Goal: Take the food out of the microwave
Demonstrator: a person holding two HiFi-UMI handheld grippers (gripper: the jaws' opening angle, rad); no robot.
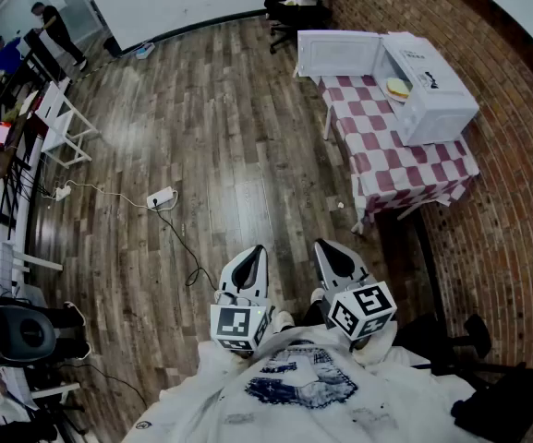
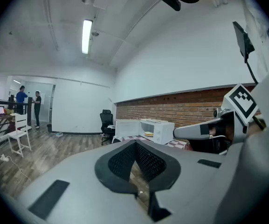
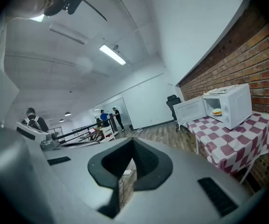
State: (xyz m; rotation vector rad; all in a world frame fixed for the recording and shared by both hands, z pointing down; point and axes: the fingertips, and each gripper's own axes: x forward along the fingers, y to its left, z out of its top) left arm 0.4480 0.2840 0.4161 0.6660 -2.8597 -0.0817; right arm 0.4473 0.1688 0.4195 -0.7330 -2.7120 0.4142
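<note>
A white microwave (image 1: 428,86) stands on a table with a red-and-white checked cloth (image 1: 405,160) at the upper right, its door (image 1: 338,55) swung open to the left. Inside lies the food (image 1: 397,88), a pale bun-like item. My left gripper (image 1: 259,248) and right gripper (image 1: 321,244) are held close to my body, well short of the table, both shut and empty. The left gripper view shows its jaws (image 2: 135,143) together, with the microwave (image 2: 158,130) small and far ahead. In the right gripper view the jaws (image 3: 133,141) are together, the microwave (image 3: 231,107) and food (image 3: 216,112) off to the right.
Wooden floor lies between me and the table. A power strip (image 1: 161,197) with a trailing cable lies on the floor ahead left. An office chair (image 1: 294,7) stands behind the microwave, a white chair (image 1: 63,123) and people (image 1: 54,26) far left. A brick wall (image 1: 515,201) runs along the right.
</note>
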